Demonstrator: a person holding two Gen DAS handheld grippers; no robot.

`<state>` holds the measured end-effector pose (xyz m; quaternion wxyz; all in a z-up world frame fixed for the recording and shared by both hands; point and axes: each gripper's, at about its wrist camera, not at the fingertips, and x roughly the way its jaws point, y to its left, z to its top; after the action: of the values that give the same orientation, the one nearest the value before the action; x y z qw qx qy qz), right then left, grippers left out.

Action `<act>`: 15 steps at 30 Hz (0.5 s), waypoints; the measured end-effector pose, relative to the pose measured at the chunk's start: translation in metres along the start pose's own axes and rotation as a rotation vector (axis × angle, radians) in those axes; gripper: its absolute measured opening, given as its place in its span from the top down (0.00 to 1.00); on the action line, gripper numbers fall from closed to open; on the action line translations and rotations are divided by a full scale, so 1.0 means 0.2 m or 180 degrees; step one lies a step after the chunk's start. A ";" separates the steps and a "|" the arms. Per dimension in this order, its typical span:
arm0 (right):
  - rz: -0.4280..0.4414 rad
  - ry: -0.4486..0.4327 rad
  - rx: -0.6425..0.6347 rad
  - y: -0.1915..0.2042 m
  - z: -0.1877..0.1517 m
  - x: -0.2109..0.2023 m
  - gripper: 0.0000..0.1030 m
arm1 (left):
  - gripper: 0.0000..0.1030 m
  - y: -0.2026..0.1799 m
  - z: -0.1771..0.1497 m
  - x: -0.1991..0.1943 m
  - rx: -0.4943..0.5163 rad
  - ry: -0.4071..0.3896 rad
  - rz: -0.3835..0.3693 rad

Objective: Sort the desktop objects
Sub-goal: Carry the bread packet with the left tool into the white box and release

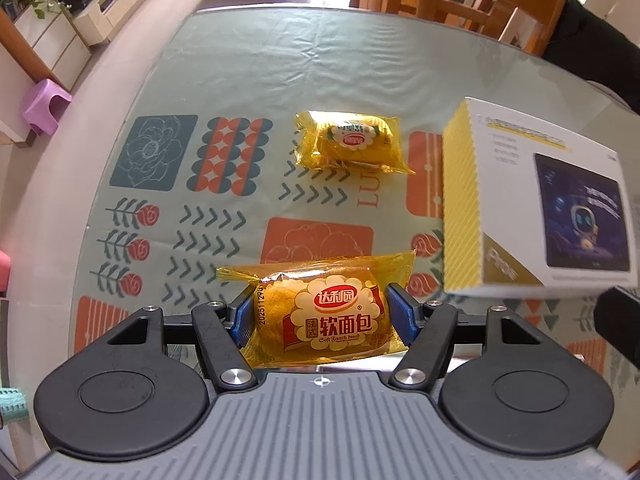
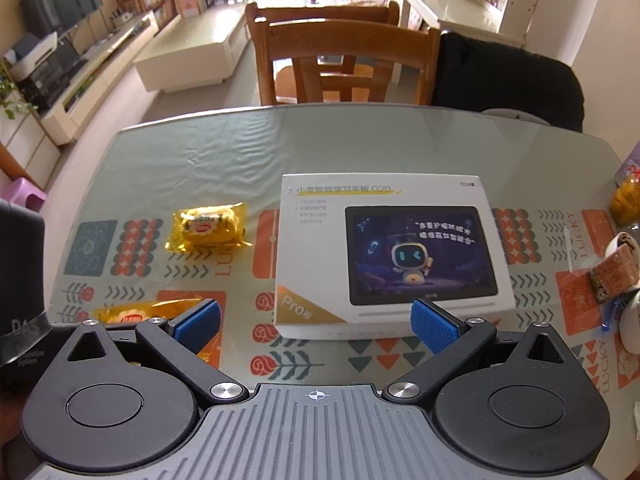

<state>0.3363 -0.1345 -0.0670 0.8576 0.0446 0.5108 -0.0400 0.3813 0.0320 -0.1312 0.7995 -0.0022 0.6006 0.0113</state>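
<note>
One soft French bread packet [image 1: 320,314] is clamped in the left gripper [image 1: 322,316], lifted above the table [image 1: 248,64]. A second packet [image 1: 352,142] and the tablet box [image 2: 384,256] remain unsorted; the right gripper [image 2: 316,320] is held apart, empty.

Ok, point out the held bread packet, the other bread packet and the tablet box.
held bread packet [image 1: 328,316], left wrist view, printed label
other bread packet [image 1: 352,142], left wrist view, wrapper middle
tablet box [image 2: 384,248], right wrist view, top face

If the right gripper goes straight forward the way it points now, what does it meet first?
Probably the white tablet box: it lies directly ahead of the open right gripper, near its fingertips. Depth is unclear.
</note>
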 end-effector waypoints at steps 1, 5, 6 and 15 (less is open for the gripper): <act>-0.0013 -0.0026 0.0005 0.00 -0.01 -0.03 0.00 | 0.20 0.00 -0.02 -0.03 0.0008 -0.0022 -0.0014; -0.0055 -0.0103 0.0042 0.00 -0.07 -0.12 0.00 | 0.20 0.02 -0.09 -0.14 0.0016 -0.0092 -0.0087; -0.0065 -0.0119 0.0051 0.00 -0.08 -0.14 0.00 | 0.20 0.03 -0.11 -0.16 0.0021 -0.0110 -0.0108; -0.0195 -0.0220 0.0178 -0.04 -0.20 -0.27 0.00 | 0.20 -0.02 -0.27 -0.29 0.0186 -0.0088 -0.0278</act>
<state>0.2745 -0.1373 -0.0389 0.8716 0.0515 0.4807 -0.0820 0.3128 0.0257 -0.0902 0.8071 -0.0048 0.5889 -0.0411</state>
